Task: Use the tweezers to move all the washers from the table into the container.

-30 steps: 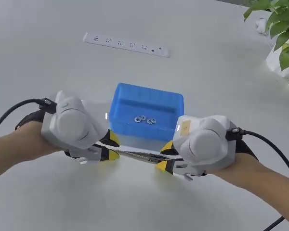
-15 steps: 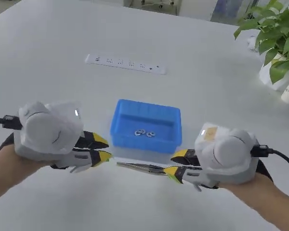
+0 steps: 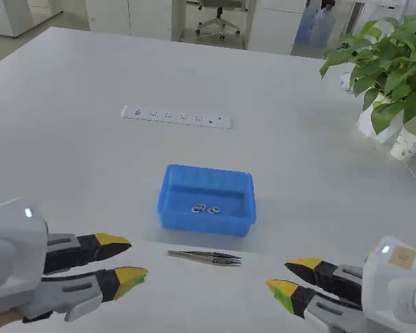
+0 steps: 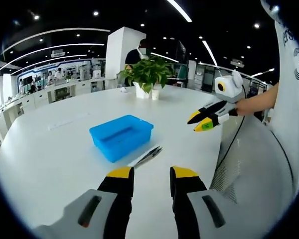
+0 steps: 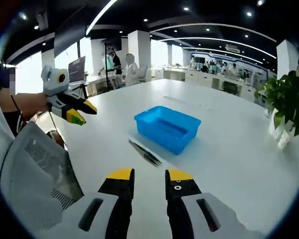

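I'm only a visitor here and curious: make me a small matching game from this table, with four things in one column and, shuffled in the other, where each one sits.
Things
1. tweezers
2. washers
3. power strip
4. potted plant

Places
A. inside the blue container
B. far right of the table
C. flat on the table, just in front of the container, on the person's side
D. on the table beyond the container

Pairs: 1-C, 2-A, 3-D, 4-B
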`<state>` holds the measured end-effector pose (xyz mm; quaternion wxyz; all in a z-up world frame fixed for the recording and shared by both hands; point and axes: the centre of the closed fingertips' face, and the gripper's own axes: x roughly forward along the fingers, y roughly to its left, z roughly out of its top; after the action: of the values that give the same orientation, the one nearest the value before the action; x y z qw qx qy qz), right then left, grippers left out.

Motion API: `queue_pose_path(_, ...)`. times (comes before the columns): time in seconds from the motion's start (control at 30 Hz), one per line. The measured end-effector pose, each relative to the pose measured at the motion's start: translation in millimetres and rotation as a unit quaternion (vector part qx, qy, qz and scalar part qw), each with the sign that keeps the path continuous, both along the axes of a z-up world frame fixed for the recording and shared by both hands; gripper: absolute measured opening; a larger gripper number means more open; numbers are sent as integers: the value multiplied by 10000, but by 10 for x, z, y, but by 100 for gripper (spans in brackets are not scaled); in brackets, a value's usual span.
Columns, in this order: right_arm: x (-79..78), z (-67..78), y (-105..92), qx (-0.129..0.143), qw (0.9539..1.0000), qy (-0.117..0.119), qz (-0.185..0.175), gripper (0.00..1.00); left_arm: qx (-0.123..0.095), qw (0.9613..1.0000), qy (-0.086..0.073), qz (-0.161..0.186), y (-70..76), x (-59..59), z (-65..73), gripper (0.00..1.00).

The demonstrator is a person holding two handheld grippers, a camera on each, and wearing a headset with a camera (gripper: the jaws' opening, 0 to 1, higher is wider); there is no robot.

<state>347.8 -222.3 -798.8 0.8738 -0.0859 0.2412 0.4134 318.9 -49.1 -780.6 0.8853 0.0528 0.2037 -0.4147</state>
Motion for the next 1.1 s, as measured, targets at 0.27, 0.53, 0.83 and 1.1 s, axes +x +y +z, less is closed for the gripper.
queue_pose_path(0.27, -149, 195, 27, 353, 9989, -2, 294, 32, -153, 9994, 212, -245, -82, -318, 87, 46)
queue_pose_path(0.53, -360, 214, 30, 572, 9960, 354, 585, 40, 168, 9966, 637, -502, -30, -610, -14, 49)
queue_pose_path(0.83, -373, 295, 35, 721, 9952, 311, 581, 45, 31, 9981, 485, -392, -60, -510, 145, 52)
queue_pose_path(1.1, -437, 329, 59, 780, 9938, 296, 740, 50, -23, 9980, 429, -454, -118, -472, 192, 52)
